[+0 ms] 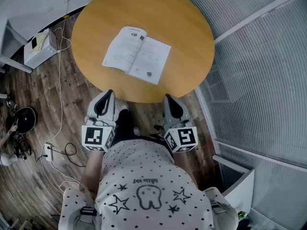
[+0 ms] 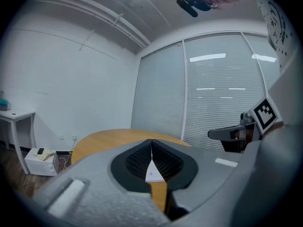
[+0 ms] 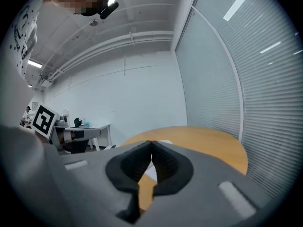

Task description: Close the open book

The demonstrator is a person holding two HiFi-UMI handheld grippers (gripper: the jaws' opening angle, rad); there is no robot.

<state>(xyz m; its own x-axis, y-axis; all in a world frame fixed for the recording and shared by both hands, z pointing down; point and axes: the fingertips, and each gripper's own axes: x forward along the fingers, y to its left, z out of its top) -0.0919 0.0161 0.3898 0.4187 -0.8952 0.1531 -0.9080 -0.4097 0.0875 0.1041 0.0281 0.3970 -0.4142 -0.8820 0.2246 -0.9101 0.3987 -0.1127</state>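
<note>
Shirt [image 1: 153,195] lettering and open book [image 1: 136,55] print are unreadable. Left tool [image 1: 108,94] and right tool [image 1: 168,98], both closed, hold nothing.

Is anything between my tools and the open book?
Nothing visible: only bare table lies between the open book and the left tool and right tool, both shut, just off its near edge.

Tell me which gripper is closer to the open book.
Right, by a little. The right gripper sits just short of the near right corner of the book; the left gripper hangs farther back from its near left corner.
</note>
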